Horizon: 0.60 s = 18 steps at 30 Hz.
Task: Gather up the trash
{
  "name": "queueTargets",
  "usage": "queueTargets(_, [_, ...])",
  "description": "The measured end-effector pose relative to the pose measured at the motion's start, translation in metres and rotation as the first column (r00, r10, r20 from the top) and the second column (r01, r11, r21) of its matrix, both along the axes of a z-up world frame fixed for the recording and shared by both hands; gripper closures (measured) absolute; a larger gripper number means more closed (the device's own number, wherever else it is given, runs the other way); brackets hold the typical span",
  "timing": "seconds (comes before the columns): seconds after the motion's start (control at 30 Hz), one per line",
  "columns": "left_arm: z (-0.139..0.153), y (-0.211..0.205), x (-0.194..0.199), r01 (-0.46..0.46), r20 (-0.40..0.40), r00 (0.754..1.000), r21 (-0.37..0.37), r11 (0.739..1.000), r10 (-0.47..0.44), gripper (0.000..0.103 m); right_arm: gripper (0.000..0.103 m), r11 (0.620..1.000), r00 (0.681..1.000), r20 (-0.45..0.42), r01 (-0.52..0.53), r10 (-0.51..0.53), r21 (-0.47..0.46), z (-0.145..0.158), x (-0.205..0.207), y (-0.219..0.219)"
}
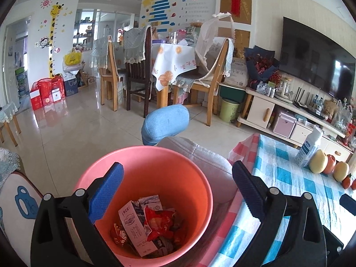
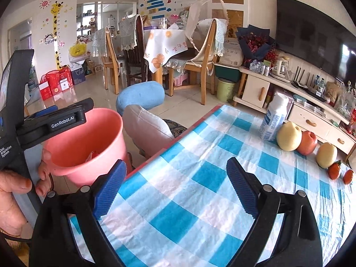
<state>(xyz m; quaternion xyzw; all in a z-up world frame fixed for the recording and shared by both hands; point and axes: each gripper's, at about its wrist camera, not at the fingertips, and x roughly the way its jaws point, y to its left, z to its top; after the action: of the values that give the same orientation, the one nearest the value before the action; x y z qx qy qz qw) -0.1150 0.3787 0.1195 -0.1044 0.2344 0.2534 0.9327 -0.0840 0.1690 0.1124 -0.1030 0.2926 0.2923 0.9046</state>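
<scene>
A pink bin [image 1: 189, 178] stands beside the table's left edge, and it shows in the right wrist view [image 2: 93, 138] too. Inside lie a crushed milk carton [image 1: 135, 227] and red wrappers [image 1: 159, 222]. My left gripper [image 1: 178, 191] is open and empty, held over the bin's mouth. My right gripper [image 2: 175, 189] is open and empty above the blue-and-white checked tablecloth [image 2: 200, 200]. The left gripper's body [image 2: 53, 120] shows at the left of the right wrist view, held by a hand.
On the table's far right stand a white bottle [image 2: 273, 118], pears [image 2: 289, 136], an apple [image 2: 308, 142] and small oranges [image 2: 334, 170]. A grey cushioned seat [image 2: 146, 124] and a blue cushion [image 2: 140, 95] sit behind the bin. Dining chairs and a TV cabinet stand farther back.
</scene>
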Motion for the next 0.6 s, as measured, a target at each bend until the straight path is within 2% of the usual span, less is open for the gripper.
queueTargets(0.13, [0.005, -0.026, 0.001, 0.070, 0.010, 0.997, 0.049, 0.996, -0.070, 0.006, 0.011, 0.999, 0.999, -0.008, 0.045, -0.045, 0.014, -0.001, -0.007, -0.035])
queueTargets(0.23, [0.009, -0.047, 0.000, 0.136, 0.022, 0.990, 0.055, 0.989, -0.137, 0.006, 0.011, 0.997, 0.997, -0.009, 0.079, -0.079, 0.020, -0.001, -0.012, -0.060])
queueTargets(0.43, [0.011, -0.093, -0.003, 0.265, 0.029, 0.963, 0.073, 0.961, -0.268, 0.006, 0.011, 0.988, 0.989, -0.017, 0.148, -0.147, 0.034, -0.003, -0.020, -0.110])
queueTargets(0.6, [0.008, -0.135, -0.007, 0.333, 0.001, 0.942, 0.114, 0.936, -0.335, 0.006, 0.011, 0.977, 0.978, -0.031, 0.207, -0.205, 0.056, -0.006, -0.026, -0.151])
